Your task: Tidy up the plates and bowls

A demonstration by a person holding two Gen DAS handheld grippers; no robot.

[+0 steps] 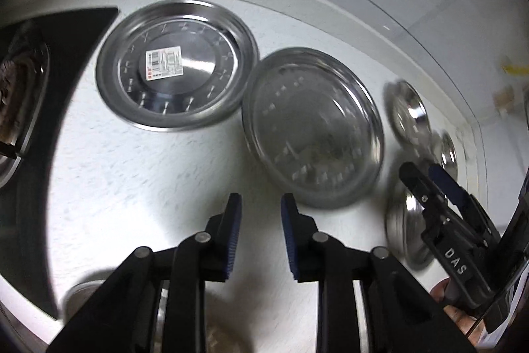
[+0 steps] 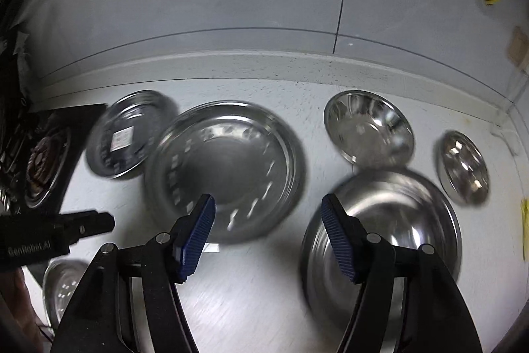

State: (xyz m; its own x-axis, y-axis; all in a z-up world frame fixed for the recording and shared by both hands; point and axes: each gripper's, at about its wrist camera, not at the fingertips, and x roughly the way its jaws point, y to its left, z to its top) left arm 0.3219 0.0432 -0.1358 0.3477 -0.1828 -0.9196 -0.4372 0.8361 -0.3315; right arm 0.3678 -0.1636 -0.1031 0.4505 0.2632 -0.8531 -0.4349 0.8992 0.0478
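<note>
Several steel dishes lie on the white counter [image 2: 251, 296]. A plate with a white sticker [image 1: 177, 65] sits at the back left, and a second, plain plate [image 1: 312, 128] is beside it to the right. My left gripper [image 1: 261, 200] hovers over bare counter in front of these plates, its jaws narrowly open with nothing between them. My right gripper [image 2: 267, 204] stands wide open, between the plain plate [image 2: 224, 171] and a large bowl [image 2: 396, 227]. It holds nothing. A medium bowl [image 2: 368, 129] and a small bowl [image 2: 464, 166] lie behind the large bowl.
A black gas stove [image 2: 43, 161] stands at the left end of the counter. Another steel dish [image 2: 62, 283] lies at the near left, below my left gripper [image 2: 107, 222]. A white wall and raised ledge [image 2: 264, 65] close off the back.
</note>
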